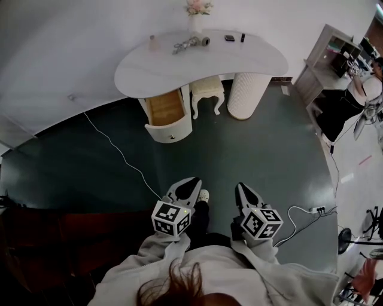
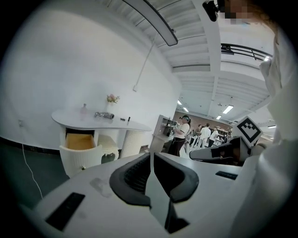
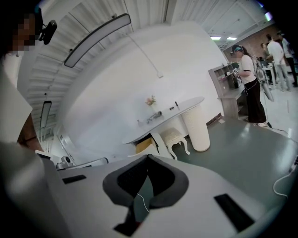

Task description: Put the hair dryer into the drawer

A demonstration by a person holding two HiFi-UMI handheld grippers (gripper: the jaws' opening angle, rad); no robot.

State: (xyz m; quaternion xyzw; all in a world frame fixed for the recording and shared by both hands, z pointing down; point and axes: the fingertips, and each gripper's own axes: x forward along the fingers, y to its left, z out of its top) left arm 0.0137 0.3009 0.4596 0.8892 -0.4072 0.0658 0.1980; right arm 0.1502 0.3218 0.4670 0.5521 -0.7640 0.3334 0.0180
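A silver hair dryer (image 1: 190,43) lies on the white curved vanity table (image 1: 143,75), far ahead of me. Under the table's left end a white drawer (image 1: 167,113) stands pulled out, with its wooden inside bare. The hair dryer (image 2: 104,115) and the drawer (image 2: 80,142) also show in the left gripper view, and the same hair dryer (image 3: 155,116) and drawer (image 3: 145,146) show in the right gripper view. My left gripper (image 1: 190,184) and right gripper (image 1: 244,190) are held side by side close to my body, far from the table. Both are shut with nothing in them.
A white stool (image 1: 207,89) stands under the table beside a round ribbed pedestal (image 1: 246,92). A flower vase (image 1: 197,9) and small dark items (image 1: 230,37) sit on the tabletop. A white cable (image 1: 116,146) runs across the dark floor. A person (image 1: 344,101) stands by shelves at the right.
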